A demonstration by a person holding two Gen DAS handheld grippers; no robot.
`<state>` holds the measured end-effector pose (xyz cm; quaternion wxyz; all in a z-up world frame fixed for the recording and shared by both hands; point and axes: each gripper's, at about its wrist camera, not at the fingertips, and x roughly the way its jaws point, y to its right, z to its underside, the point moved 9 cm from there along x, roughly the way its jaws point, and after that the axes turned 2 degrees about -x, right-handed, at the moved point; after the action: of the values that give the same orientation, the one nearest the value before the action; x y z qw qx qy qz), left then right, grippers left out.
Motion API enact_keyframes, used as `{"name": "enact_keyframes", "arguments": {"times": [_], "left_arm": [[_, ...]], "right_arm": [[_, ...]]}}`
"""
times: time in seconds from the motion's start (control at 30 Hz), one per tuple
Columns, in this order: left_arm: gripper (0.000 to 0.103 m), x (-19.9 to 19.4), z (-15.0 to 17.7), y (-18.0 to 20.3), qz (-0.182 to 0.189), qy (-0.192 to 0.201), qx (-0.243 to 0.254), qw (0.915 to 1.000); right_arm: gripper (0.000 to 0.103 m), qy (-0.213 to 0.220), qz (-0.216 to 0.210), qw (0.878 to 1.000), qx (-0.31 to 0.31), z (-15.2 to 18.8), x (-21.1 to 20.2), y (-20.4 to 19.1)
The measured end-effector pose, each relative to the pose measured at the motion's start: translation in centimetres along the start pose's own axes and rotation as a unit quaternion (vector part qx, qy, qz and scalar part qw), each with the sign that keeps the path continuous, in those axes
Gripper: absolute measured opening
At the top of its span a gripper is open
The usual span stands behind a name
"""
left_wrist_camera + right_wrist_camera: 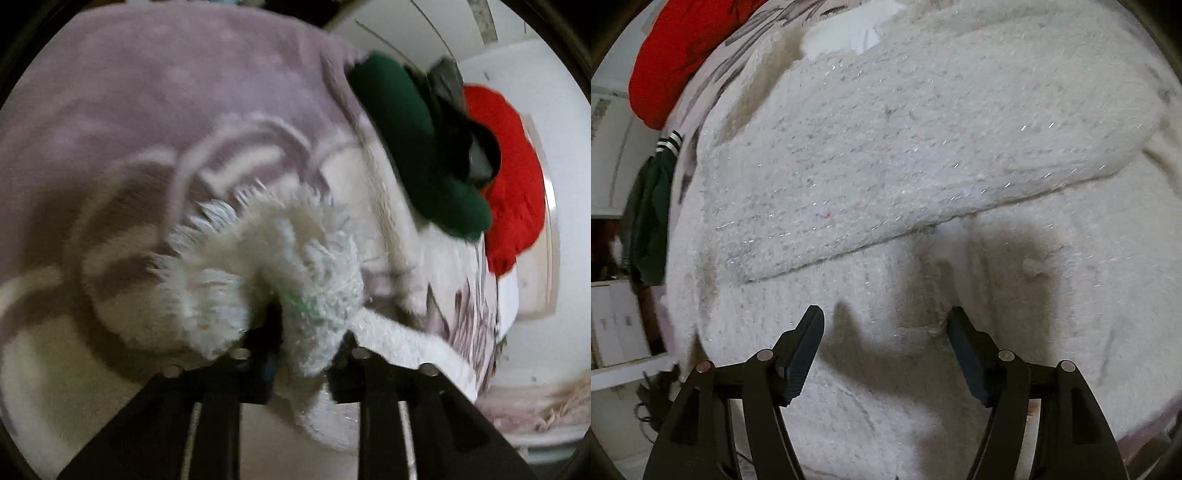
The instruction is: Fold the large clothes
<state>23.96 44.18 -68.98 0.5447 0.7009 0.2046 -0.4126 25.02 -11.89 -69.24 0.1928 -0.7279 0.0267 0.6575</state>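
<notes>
A large fuzzy white knit garment (pixel 923 147) lies spread over the bed and fills the right wrist view; one part is folded over the rest, with a fold edge running across the middle. My right gripper (pixel 886 325) is open just above it, its fingers apart and holding nothing. In the left wrist view my left gripper (pixel 295 350) is shut on a bunched, fluffy edge of the white garment (pixel 266 266), lifted off the lilac patterned blanket (pixel 147 110). The fingertips are buried in the fabric.
A green garment (pixel 417 147), a dark one (pixel 461 122) and a red one (pixel 517 177) are piled at the bed's far edge; the red garment (pixel 676 48) and the green one (pixel 650 221) also show in the right wrist view. White furniture (pixel 613 325) stands beyond the bed.
</notes>
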Motion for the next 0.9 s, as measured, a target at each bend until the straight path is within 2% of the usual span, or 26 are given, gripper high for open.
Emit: {"name": "enact_keyframes", "arguments": {"times": [0.03,0.1,0.17,0.2,0.23,0.3,0.4,0.5,0.57,0.67,0.8,0.9], "left_arm": [[0.035,0.0,0.2,0.2,0.005,-0.002,0.002,1.0000],[0.041,-0.2,0.5,0.6,0.015,0.000,-0.002,0.9999],[0.041,-0.5,0.4,1.3,0.016,0.015,-0.004,0.9998],[0.039,-1.0,0.5,1.6,0.015,0.035,-0.003,0.9993],[0.031,-1.0,0.2,2.4,0.009,0.051,0.002,0.9986],[0.008,-2.1,0.2,3.3,-0.024,0.082,0.030,0.9958],[0.007,-4.2,0.5,6.0,-0.046,0.118,0.069,0.9896],[0.006,-6.3,1.1,8.8,-0.068,0.141,0.115,0.9809],[0.006,-7.7,2.0,11.8,-0.091,0.160,0.168,0.9684],[0.006,-9.7,4.7,17.1,-0.113,0.180,0.253,0.9437],[0.006,-9.3,10.7,25.2,-0.102,0.168,0.352,0.9152],[0.006,-7.4,18.0,31.3,-0.076,0.143,0.424,0.8910]], "right_arm": [[0.077,0.001,0.021,1.000,-0.010,-0.9,-0.2,0.1],[0.081,0.010,0.093,0.995,-0.040,-1.6,-1.0,0.4],[0.084,0.041,0.151,0.985,-0.075,-3.0,-2.0,0.0],[0.089,0.056,0.175,0.979,-0.093,-3.8,-2.5,-0.4],[0.091,0.066,0.190,0.974,-0.106,-4.6,-2.7,-0.7],[0.091,0.079,0.208,0.968,-0.120,-5.8,-2.8,-1.0],[0.091,0.098,0.241,0.953,-0.152,-8.0,-2.4,-2.0],[0.091,0.092,0.256,0.945,-0.180,-9.7,-1.0,-2.7],[0.091,0.085,0.249,0.946,-0.189,-10.4,0.0,-3.5],[0.091,0.078,0.222,0.953,-0.193,-10.9,0.7,-3.8],[0.091,0.057,0.154,0.974,-0.153,-10.5,-0.6,-1.7],[0.091,0.038,0.096,0.990,-0.100,-10.3,-2.6,2.3]]}}
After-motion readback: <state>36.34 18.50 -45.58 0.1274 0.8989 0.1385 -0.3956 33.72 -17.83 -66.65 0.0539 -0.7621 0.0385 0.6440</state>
